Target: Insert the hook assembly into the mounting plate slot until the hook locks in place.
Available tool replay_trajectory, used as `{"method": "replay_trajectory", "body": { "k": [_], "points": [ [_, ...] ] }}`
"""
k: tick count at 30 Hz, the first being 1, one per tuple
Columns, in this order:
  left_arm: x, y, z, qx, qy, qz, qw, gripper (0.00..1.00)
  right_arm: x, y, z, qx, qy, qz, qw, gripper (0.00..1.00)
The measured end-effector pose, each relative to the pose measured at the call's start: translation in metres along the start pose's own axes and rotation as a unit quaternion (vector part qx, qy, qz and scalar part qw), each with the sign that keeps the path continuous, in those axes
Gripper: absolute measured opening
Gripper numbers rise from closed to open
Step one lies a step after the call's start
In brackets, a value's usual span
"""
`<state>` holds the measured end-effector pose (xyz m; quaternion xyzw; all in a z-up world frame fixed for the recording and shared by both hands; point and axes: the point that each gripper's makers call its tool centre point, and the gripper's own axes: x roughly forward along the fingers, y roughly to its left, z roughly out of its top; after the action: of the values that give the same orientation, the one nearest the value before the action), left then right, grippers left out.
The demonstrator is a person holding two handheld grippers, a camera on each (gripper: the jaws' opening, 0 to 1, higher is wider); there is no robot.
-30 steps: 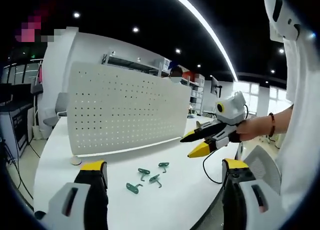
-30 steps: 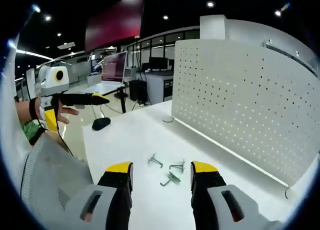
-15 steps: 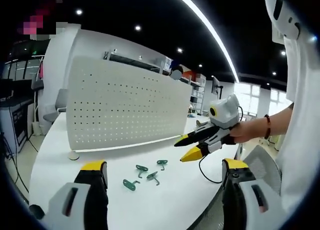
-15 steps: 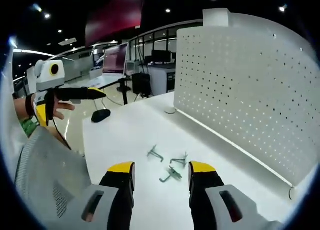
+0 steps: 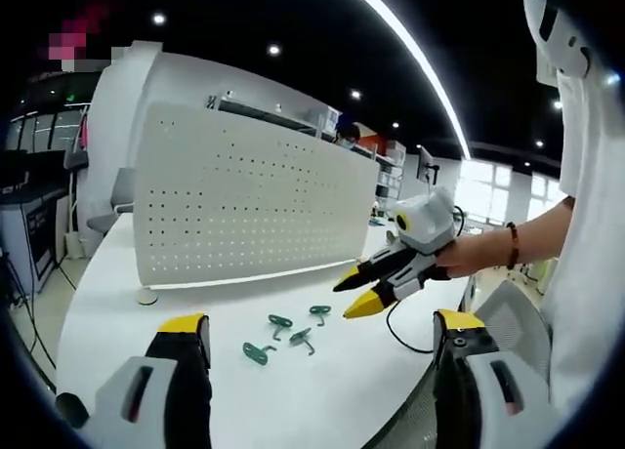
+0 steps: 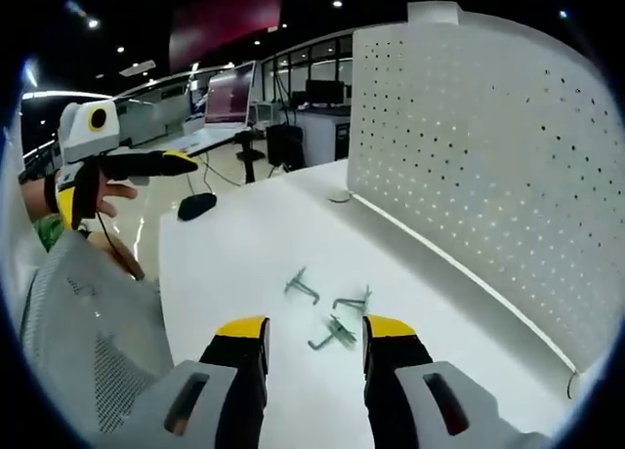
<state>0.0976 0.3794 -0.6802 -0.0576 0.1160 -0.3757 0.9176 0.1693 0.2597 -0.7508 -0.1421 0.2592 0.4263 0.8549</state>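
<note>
My left claw [image 5: 317,332] stands wide, its yellow-tipped jaws apart and holding nothing, above the near edge of the white bench [image 5: 107,303]. My right claw [image 6: 312,330] is also wide and empty in its own view, low over the bench [image 6: 234,244]. In the left gripper view it comes in from the right [image 5: 356,291], held by my hand [image 5: 459,259], jaws parted with nothing between them, hovering just beside the hooks on the side away from the pegboard.

The green hooks [image 5: 288,334] lie loose on the bench in a small cluster, in front of the pegboard [image 5: 249,205] and apart from it. In the right gripper view the same hooks [image 6: 330,312] lie just beyond my jaw tips, with the pegboard [image 6: 479,146] standing upright to their right. Left of the pegboard, farther back, a dark mouse [image 6: 196,206] sits near the bench edge, and my left claw [image 6: 195,159] is seen well off to that side.
</note>
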Motion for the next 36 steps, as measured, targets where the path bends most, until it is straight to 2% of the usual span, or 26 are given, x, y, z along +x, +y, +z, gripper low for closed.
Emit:
{"method": "replay_trajectory", "body": {
  "k": [18, 36],
  "points": [
    [0.004, -0.005, -0.004, -0.005, 0.007, -0.007, 0.9999, 0.96, 0.016, -0.008, -0.008, 0.004, 0.007, -0.003, 1.0000, 0.37],
    [0.007, -0.002, -0.009, -0.006, 0.022, -0.007, 0.9997, 0.96, 0.040, -0.019, -0.033, -0.021, 0.056, 0.016, 0.9981, 0.30]
  ]
}}
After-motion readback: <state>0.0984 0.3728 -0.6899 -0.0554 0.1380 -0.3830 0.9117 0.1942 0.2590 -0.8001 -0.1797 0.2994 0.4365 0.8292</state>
